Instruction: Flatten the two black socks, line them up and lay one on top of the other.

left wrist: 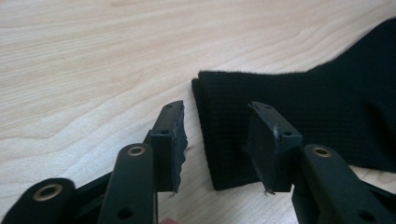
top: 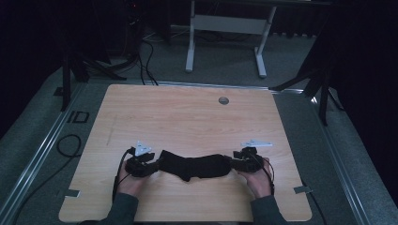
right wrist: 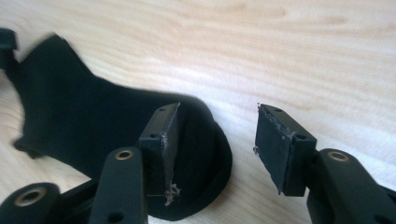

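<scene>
Sock: a black sock (top: 195, 166) lies flat on the wooden table (top: 187, 117), stretched from 9 o'clock to 3 o'clock near the table's 6 o'clock edge.
Left gripper (left wrist: 215, 135): jaws spread wide, gripping nothing; the sock's cuff (left wrist: 233, 121) lies on the table between them, pads clear of it.
Right gripper (right wrist: 215, 140): jaws apart, empty; the sock's toe (right wrist: 201, 154) lies under its 9 o'clock jaw.
Hands: one behind each gripper, at the sock's two ends.

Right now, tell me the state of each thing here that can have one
black sock: lying flat on the table, stretched out between the grippers, held by neither.
left gripper: jaws open, sock's cuff end between them, not pressed.
right gripper: jaws open, at the sock's toe end, not gripping.
</scene>
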A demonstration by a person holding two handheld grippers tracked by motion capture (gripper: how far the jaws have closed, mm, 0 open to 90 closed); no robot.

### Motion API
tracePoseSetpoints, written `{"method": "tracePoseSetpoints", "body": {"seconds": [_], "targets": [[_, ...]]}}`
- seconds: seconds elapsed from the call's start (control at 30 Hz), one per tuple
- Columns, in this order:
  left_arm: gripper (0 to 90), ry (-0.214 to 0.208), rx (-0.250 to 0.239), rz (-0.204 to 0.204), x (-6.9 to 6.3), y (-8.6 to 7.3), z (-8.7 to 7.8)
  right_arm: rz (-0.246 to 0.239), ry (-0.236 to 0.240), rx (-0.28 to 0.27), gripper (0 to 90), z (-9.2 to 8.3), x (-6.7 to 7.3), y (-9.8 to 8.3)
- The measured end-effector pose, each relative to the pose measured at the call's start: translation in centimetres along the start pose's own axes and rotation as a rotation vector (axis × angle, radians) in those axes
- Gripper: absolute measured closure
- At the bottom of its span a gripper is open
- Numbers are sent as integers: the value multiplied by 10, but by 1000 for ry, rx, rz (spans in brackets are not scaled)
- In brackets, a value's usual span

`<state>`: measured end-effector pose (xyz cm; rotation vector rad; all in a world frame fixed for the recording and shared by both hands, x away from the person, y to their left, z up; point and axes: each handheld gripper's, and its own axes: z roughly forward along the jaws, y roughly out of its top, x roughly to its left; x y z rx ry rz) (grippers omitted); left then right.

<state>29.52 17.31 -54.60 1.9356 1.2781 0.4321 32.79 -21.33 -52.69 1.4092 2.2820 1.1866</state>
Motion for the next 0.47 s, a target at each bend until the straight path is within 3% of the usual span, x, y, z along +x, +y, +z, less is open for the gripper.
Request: {"method": "tracePoseSetpoints", "body": {"seconds": [0.1, 0.13, 0.27, 0.47], "targets": [[516, -2, -10, -12, 2, 0, -2, 3, -17, -23, 475, -5, -5, 1], [509, 6, -31, -45, 12, 0, -8, 21, -32, -29, 467, -8, -12, 1], [509, 30, -44, -80, 26, 0, -14, 40, -97, -34, 466, -11, -26, -3], [502, 60, -52, -107, 37, -1, -15, 25, -182, -24, 459, -6, -36, -7]]}}
